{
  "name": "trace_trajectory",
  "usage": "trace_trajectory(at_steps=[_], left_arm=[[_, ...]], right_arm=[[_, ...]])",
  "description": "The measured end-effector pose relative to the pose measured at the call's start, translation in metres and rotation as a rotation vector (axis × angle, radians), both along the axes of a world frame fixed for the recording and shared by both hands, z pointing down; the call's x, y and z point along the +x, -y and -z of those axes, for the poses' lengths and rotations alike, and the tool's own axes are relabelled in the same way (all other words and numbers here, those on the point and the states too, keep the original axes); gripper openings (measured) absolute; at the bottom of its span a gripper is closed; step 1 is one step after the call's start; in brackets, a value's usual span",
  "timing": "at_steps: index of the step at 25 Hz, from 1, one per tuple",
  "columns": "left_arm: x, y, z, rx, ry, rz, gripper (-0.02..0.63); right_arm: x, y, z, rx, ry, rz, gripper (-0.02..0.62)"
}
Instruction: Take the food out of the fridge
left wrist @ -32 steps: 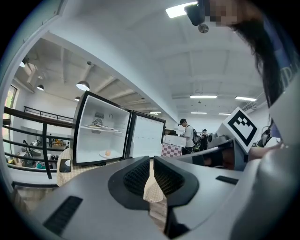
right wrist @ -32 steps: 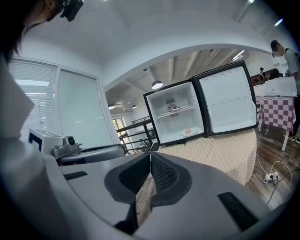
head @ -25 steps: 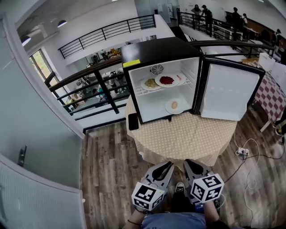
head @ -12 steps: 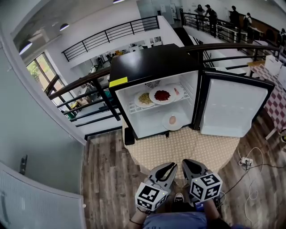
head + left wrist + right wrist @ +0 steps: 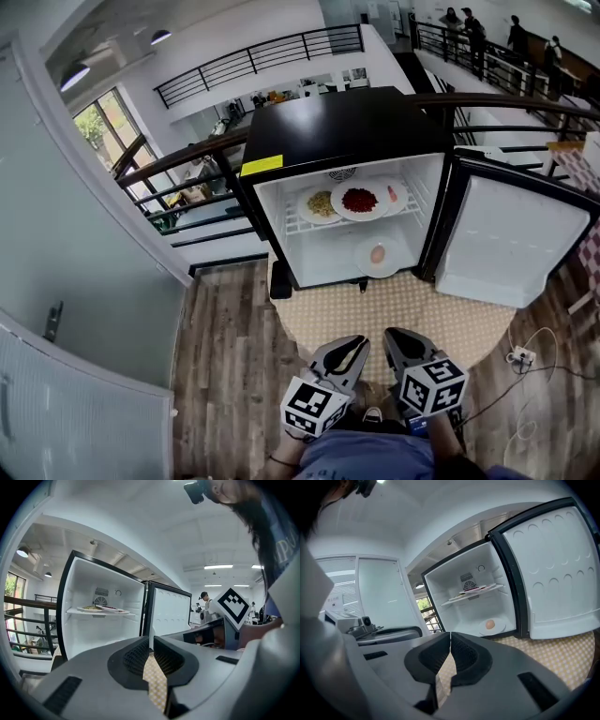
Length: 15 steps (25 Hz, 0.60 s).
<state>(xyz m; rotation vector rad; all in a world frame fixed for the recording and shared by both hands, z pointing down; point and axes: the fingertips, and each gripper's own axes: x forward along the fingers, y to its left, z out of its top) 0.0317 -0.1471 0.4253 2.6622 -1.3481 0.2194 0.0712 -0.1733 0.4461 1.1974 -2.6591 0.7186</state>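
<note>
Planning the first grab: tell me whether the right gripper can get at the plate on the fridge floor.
Probably yes: the door stands open and nothing lies before the plate. The right gripper is shut, by the near edge of the table, so it must advance and open.

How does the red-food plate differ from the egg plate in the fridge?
The red-food plate sits on the wire shelf; the egg plate lies on the fridge floor. The red-food plate is flanked by two other plates; the egg plate stands alone. The red-food plate carries a spread heap, the egg plate one pale round piece. Both are white and round.
</note>
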Motion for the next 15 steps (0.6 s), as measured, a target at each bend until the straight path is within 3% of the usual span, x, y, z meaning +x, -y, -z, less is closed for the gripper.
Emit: trace_trajectory(at_steps=[6, 15], left_arm=[[-0.010, 0.015, -0.009, -0.018, -0.008, 0.053, 0.029], [-0.022, 0.032, -0.024, -0.058, 0.015, 0.065, 0.029]], right_arm=[[-0.004, 0.012, -0.012, -0.026, 0.002, 0.027, 0.020], [0.005, 0.036, -0.025, -0.062, 0.029, -0.019, 0.020]])
